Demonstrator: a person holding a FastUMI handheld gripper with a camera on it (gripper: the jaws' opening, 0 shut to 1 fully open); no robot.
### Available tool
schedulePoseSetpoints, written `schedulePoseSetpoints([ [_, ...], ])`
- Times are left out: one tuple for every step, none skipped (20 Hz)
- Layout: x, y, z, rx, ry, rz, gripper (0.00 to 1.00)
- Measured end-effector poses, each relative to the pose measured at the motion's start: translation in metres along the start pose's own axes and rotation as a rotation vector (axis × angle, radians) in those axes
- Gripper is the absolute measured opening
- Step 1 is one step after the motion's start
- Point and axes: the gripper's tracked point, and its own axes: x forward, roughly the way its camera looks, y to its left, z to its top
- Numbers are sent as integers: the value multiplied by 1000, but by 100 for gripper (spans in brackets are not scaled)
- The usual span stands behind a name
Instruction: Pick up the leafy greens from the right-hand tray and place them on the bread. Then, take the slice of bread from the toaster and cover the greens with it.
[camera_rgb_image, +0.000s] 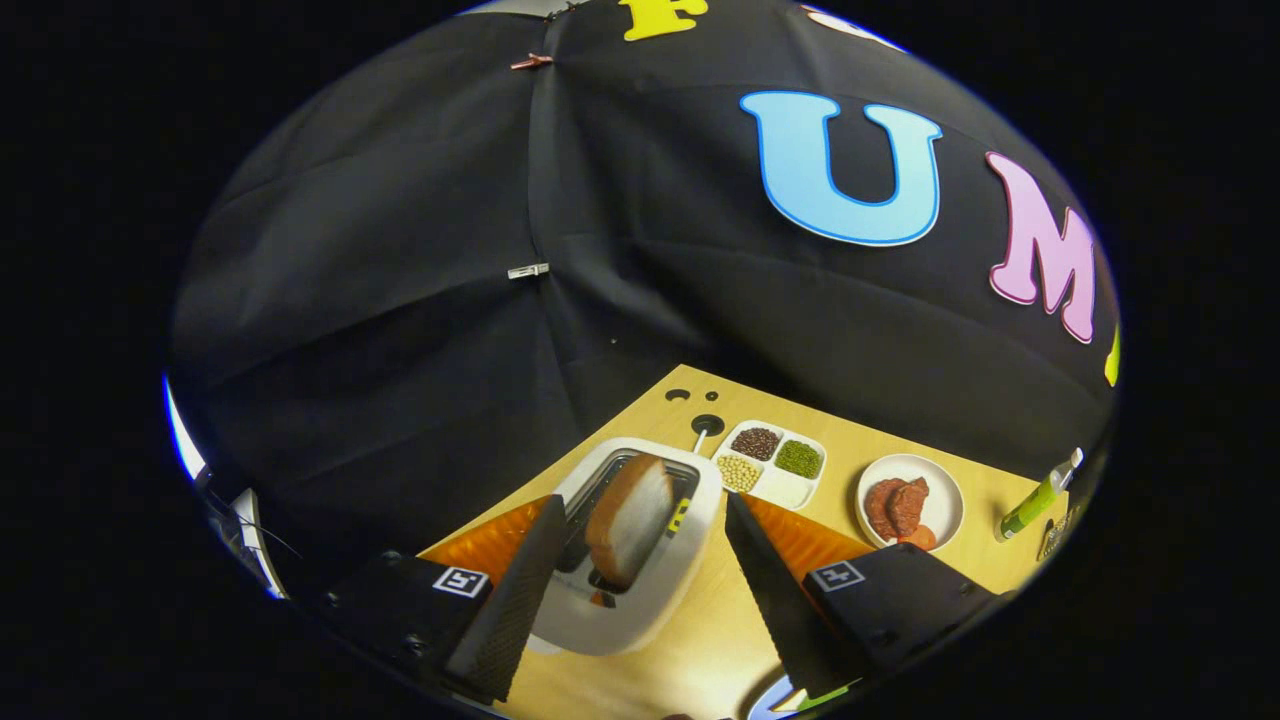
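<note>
Gripper (640, 600): one, raised over the near table (700, 640), fingers wide apart and empty, angled down toward the toaster (640, 590). Toaster: one, white, between the fingers. Bread slice (630, 520): one, upright in the slot, long axis near-to-far. Divided tray (790, 490) of beans: one, beyond. Plate (945, 495) with reddish pieces: one, far right. Green bottle (1035, 500): one, right of the plate.
</note>
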Motion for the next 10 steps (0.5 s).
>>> schedulePoseSetpoints([
  [9, 1, -2, -11, 7, -10, 100],
  [19, 3, -6, -20, 17, -26, 100],
  [27, 3, -10, -24, 31, -36, 99],
  [35, 2, -15, -24, 47, -51, 99],
  [42, 0, -19, -23, 60, -67, 100],
  [48, -1, -21, -24, 70, -80, 100],
  [53, -2, -23, -23, 80, -87, 100],
  [57, -2, -25, -18, 87, -91, 100],
  [59, -2, -26, -16, 89, -95, 100],
  [60, -1, -26, -17, 91, -95, 99],
])
